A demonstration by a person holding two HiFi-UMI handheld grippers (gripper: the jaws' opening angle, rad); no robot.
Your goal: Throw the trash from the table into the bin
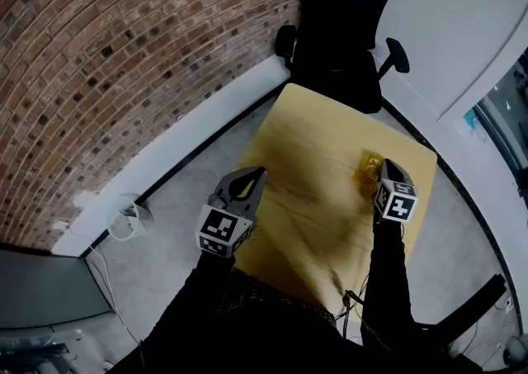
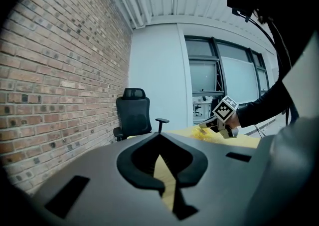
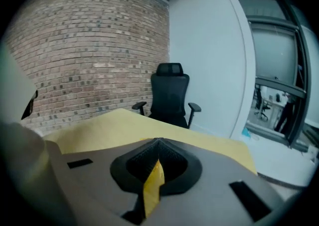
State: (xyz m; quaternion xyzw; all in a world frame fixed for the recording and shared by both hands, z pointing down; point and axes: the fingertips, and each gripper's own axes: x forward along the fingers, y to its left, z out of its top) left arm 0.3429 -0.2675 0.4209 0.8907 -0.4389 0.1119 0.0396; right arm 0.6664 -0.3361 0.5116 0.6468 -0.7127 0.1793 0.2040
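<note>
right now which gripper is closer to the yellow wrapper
Right. The right gripper is shut on the yellow wrapper over the table's right side. The left gripper is at the table's left edge, well apart from it.

The table (image 1: 313, 191) is smooth, matt pale wood, the wall (image 1: 99, 59) rough red brick, the wrapper (image 1: 366, 172) crinkled glossy yellow plastic, the left gripper (image 1: 259, 174) and right gripper (image 1: 384, 166) matt grey plastic.

Soft daylight from windows (image 2: 219, 80); fisheye warp, dark vignette corners; near jaws blurred
</note>
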